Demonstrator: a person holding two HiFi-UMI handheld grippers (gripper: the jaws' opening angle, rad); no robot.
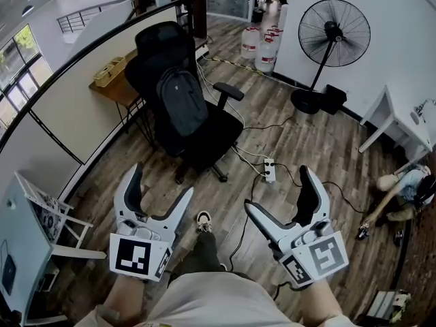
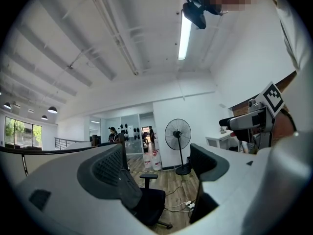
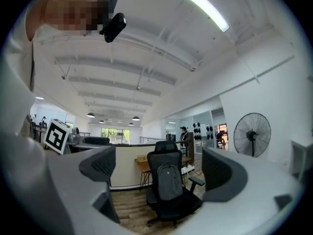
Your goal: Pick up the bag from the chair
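A dark grey backpack (image 1: 182, 101) stands upright on the seat of a black office chair (image 1: 204, 138), leaning on its backrest. The same backpack (image 3: 169, 181) shows centred between the jaws in the right gripper view. In the left gripper view the bag (image 2: 128, 190) is partly hidden behind the left jaw. My left gripper (image 1: 161, 193) and right gripper (image 1: 281, 193) are both open and empty, held side by side well short of the chair, over the wooden floor.
A standing fan (image 1: 332, 36) and water jugs (image 1: 262, 46) are at the back right. A power strip (image 1: 270, 170) with cables lies on the floor by the chair. A small wooden table (image 1: 116, 87) stands behind the chair. A white desk (image 1: 398, 125) stands right, with a crouching person (image 1: 402, 189) nearby.
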